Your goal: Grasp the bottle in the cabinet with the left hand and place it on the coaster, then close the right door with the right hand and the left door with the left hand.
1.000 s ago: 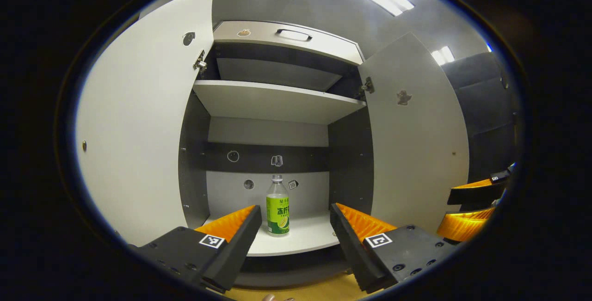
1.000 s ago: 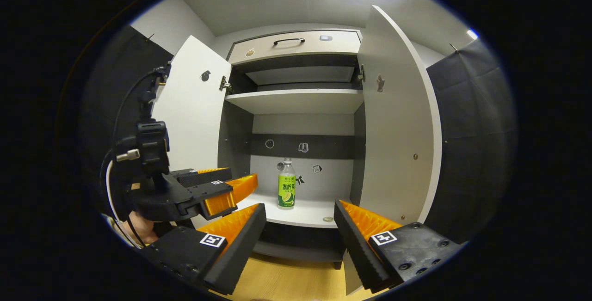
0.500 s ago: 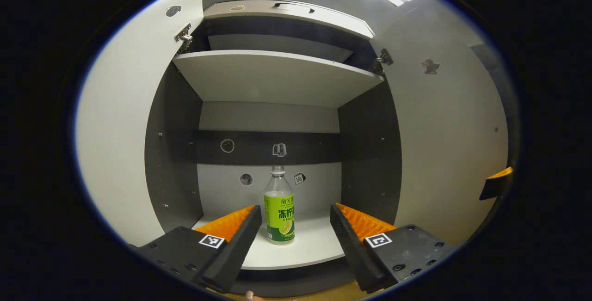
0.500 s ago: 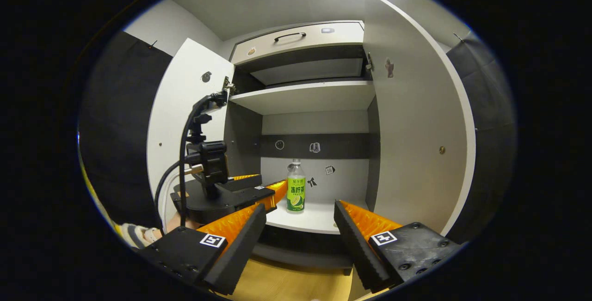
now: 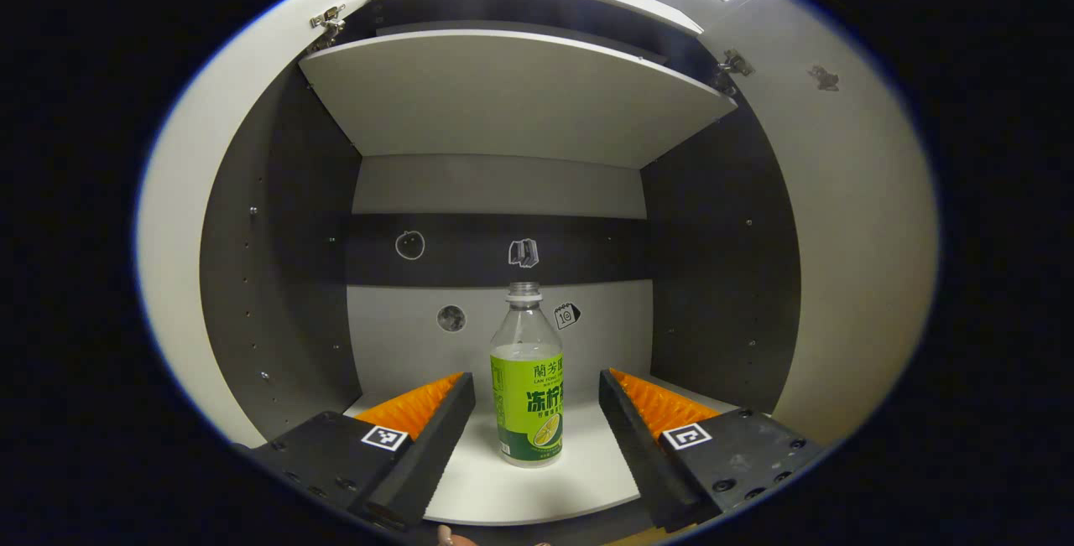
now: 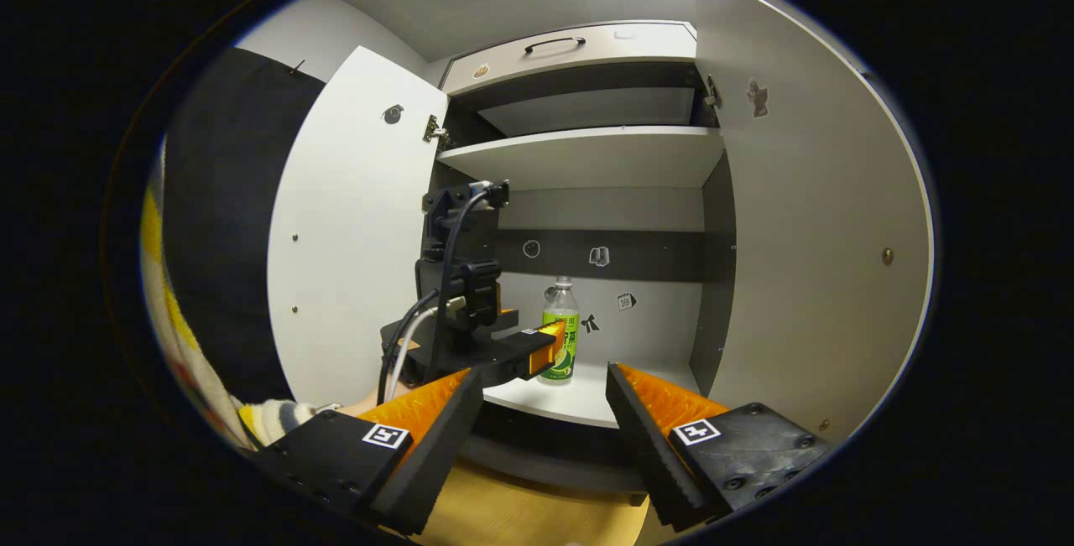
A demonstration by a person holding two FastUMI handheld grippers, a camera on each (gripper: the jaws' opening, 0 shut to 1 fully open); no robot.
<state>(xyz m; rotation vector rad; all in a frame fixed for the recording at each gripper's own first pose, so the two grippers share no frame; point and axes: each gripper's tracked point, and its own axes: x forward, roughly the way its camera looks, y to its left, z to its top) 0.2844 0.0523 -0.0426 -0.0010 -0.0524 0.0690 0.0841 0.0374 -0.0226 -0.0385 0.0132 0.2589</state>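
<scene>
A clear bottle (image 5: 527,378) with a green label and no cap stands upright on the cabinet's lower shelf (image 5: 579,470). My left gripper (image 5: 537,395) is open, its fingers reaching onto the shelf on either side of the bottle without touching it. In the right gripper view the left gripper (image 6: 537,345) sits just in front of the bottle (image 6: 560,336). My right gripper (image 6: 544,395) is open and holds nothing, back from the cabinet above the wooden floor (image 6: 537,521). Both doors stand wide: the left door (image 6: 352,227) and the right door (image 6: 814,236).
An upper shelf (image 5: 512,93) hangs above the bottle, with dark side walls (image 5: 285,244) close on both sides. A drawer with a handle (image 6: 554,44) tops the cabinet. A person's striped sleeve (image 6: 268,416) shows behind the left gripper.
My left gripper has gone forward into the cabinet until its fingers flank the bottle. The right gripper has drifted a little to the right and closer.
</scene>
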